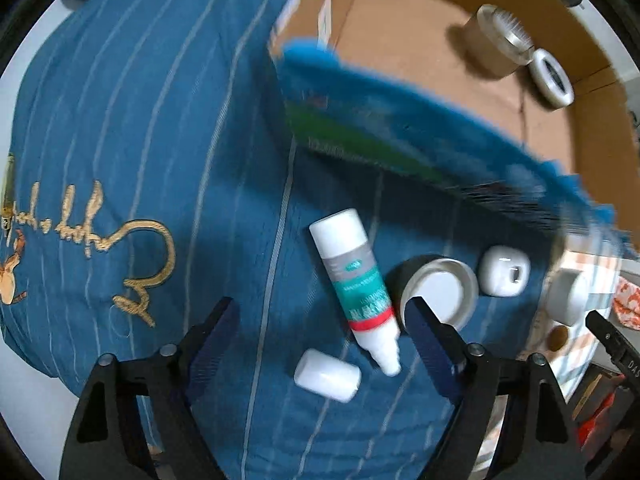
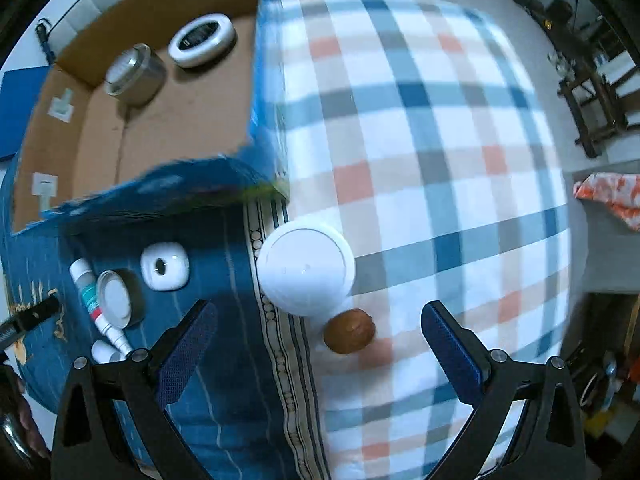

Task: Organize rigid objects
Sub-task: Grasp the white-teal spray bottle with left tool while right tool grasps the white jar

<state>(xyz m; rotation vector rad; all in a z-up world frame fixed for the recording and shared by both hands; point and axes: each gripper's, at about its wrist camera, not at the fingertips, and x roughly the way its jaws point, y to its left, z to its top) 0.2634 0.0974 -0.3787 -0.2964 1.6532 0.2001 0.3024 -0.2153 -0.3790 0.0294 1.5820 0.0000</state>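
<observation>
My left gripper (image 1: 322, 326) is open and empty above a white squeeze bottle with a teal label (image 1: 354, 286) and a small white cap (image 1: 327, 375), both lying on blue bedding. A round tin with a white lid (image 1: 438, 290) and a white rounded case (image 1: 504, 271) lie beside them. My right gripper (image 2: 320, 334) is open and empty above a white round jar (image 2: 306, 266) and a brown ball (image 2: 349, 331). A cardboard box (image 1: 420, 80) holds a metal tin (image 1: 498, 38) and a roll of tape (image 1: 552, 78).
The blue striped quilt (image 1: 140, 140) lies on the left, a checked blanket (image 2: 420, 140) on the right. The box's blue outer wall (image 2: 168, 188) stands between the loose objects and the box floor. Furniture (image 2: 592, 92) stands on the floor beyond the bed.
</observation>
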